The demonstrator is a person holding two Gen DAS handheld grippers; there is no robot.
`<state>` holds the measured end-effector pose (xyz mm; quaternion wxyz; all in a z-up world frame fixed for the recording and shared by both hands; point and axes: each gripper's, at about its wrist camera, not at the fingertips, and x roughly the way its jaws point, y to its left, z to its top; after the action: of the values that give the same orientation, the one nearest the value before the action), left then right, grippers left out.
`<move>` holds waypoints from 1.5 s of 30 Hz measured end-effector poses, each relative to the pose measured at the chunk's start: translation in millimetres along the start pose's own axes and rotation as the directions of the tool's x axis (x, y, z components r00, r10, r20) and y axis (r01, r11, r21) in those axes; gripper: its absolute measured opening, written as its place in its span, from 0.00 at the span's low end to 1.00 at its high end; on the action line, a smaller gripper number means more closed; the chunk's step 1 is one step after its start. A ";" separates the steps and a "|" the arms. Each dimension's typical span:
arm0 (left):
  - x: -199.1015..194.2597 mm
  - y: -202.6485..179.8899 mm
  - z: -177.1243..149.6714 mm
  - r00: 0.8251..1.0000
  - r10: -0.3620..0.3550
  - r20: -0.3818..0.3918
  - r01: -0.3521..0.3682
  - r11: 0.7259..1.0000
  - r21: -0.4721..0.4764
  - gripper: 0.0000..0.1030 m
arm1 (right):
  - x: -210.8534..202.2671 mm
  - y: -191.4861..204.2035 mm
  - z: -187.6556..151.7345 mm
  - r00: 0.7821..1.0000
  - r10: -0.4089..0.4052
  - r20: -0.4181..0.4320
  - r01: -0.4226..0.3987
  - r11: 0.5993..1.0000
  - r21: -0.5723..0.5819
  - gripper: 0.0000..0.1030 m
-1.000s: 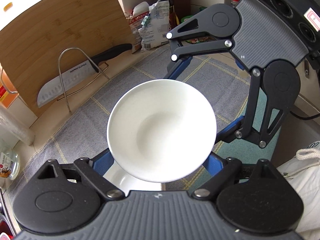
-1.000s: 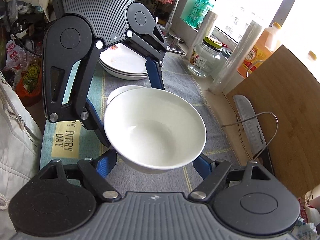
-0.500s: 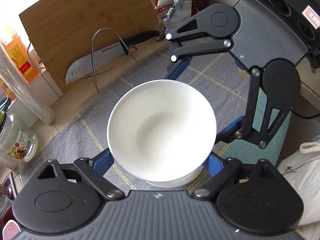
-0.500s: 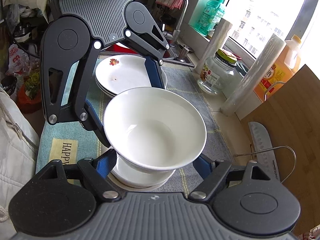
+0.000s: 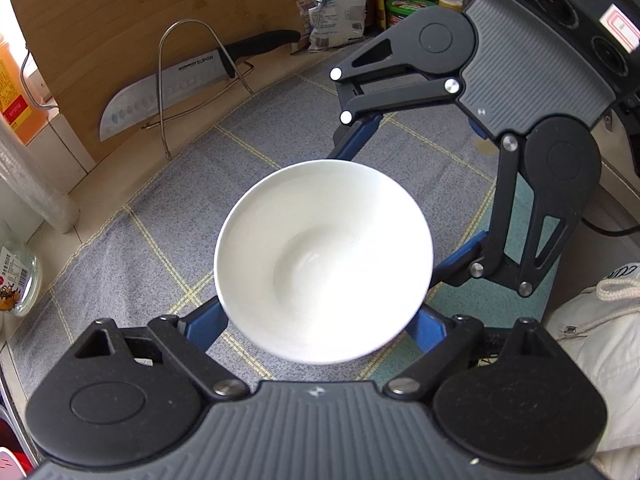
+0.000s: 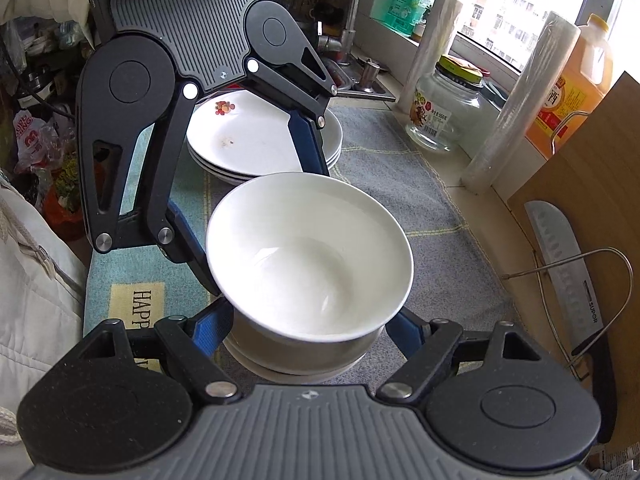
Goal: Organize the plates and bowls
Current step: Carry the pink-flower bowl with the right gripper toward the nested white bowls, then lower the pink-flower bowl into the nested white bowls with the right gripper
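Both grippers hold one white bowl (image 5: pixel 324 260) from opposite sides. My left gripper (image 5: pixel 316 322) has its blue fingers (image 5: pixel 204 326) pressed on the bowl's near flanks. In the right wrist view, my right gripper (image 6: pixel 308 330) clamps the same bowl (image 6: pixel 308 252) in the same way, with the left gripper's fingers (image 6: pixel 308 144) opposite. Directly beneath sits a second white bowl (image 6: pixel 296 362); whether the two touch I cannot tell. A stack of white plates (image 6: pixel 248 140) lies just beyond, on the cloth.
A grey checked cloth (image 5: pixel 168 208) covers the counter. A knife (image 5: pixel 160 92) rests in a wire rack against a wooden cutting board (image 5: pixel 120 20). A glass jar (image 6: pixel 448 108), rolls of wrap (image 6: pixel 516 100) and an orange bottle (image 6: pixel 576 76) line the window side. A white jacket (image 5: pixel 600 340) is at the right.
Both grippers carried the bowl across the cloth toward the plates and slightly down. The lower bowl, first behind it, now lies directly under it. The jaws have not changed.
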<state>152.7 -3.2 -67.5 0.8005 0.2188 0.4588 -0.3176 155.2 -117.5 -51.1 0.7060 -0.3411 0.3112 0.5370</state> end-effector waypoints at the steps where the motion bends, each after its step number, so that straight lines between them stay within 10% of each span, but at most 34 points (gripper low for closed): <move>1: -0.1 0.4 -0.2 1.000 -0.003 0.002 0.003 1.000 0.002 0.90 | -0.5 0.5 -0.7 1.000 0.002 0.000 -0.002 1.000 0.006 0.84; 45: -16.2 -4.2 -4.7 0.999 -0.015 0.041 0.016 1.000 -0.017 0.93 | -18.9 3.2 2.9 0.998 0.008 0.065 -0.010 1.000 0.027 0.98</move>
<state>140.8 1.9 -55.9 0.8092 0.2016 0.4466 -0.3242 148.0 -124.8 -34.7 0.7179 -0.3127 0.2969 0.5466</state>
